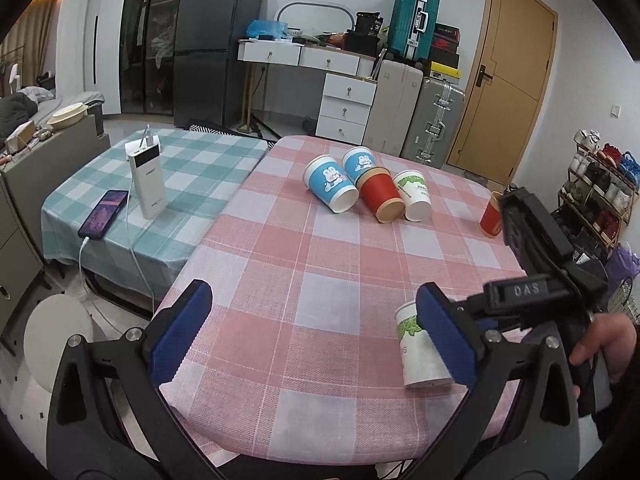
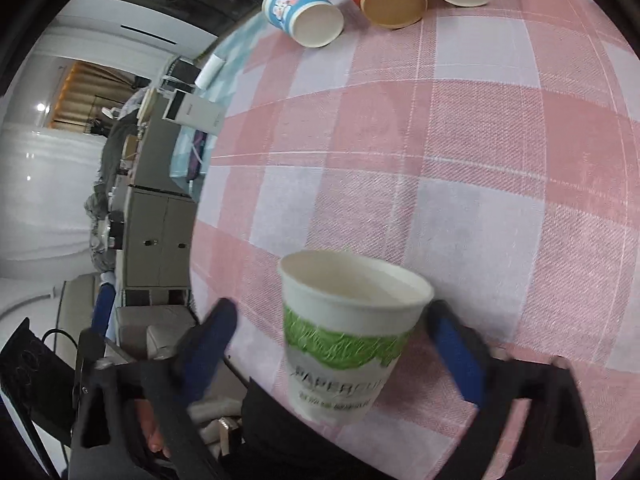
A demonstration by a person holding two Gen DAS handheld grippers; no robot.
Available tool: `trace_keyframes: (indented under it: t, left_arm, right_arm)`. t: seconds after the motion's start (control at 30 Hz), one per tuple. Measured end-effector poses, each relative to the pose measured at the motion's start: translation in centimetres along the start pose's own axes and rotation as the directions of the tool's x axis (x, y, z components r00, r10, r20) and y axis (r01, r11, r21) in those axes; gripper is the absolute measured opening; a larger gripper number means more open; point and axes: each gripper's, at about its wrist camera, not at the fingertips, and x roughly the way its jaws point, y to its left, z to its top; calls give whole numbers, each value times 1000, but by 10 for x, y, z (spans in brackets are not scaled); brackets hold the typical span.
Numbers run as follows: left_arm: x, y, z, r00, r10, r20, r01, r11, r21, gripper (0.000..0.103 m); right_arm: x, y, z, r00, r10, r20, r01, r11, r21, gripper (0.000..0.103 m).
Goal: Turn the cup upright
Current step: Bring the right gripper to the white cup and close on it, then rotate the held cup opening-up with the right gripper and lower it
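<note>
Cup position: white-and-green paper cup (image 2: pixel 348 340) stands between the right gripper (image 2: pixel 344 344) fingers, near the near-right edge of the pink checked tablecloth (image 2: pixel 460 160), mouth up toward the camera.
Cup axis: long axis looks close to vertical, rim on top, so the flip seems essentially done.
Right gripper state: fingers spread wide; the right pad (image 2: pixel 456 352) lies just beside the cup wall, the left pad stands apart from it. Motion blur hides whether any contact remains.
Left gripper state: left gripper (image 1: pixel 316 336) hangs over the near edge of the cloth, fingers wide apart, holding nothing.
Nearer hand: the right one by far; in the left wrist view the cup (image 1: pixel 416 348) shows partly hidden behind that gripper's own right finger.
Key relation: cup lies directly ahead between the right fingers, so a straight pull back should clear it without tipping.
Other cups: 4 lie on their sides at the far end, including a blue rabbit cup (image 1: pixel 330 188) and a red cup (image 1: pixel 380 196); 1 more red cup (image 1: pixel 491 216) sits at the far right.
</note>
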Motion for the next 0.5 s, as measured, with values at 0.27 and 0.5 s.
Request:
trace_keyframes:
  t: [0.27,0.5]
  left_arm:
    - [14,8,-4,999,-15,-39,14,999,-34,102]
    - [42,-13,5,995,-70,-72,68,997,-23,102]
  right_arm:
    - [-33,-10,-11,993,58,104,-55,998,-30,64]
    - [-95,-19,-47,873,-57,484,142,980,-142,64]
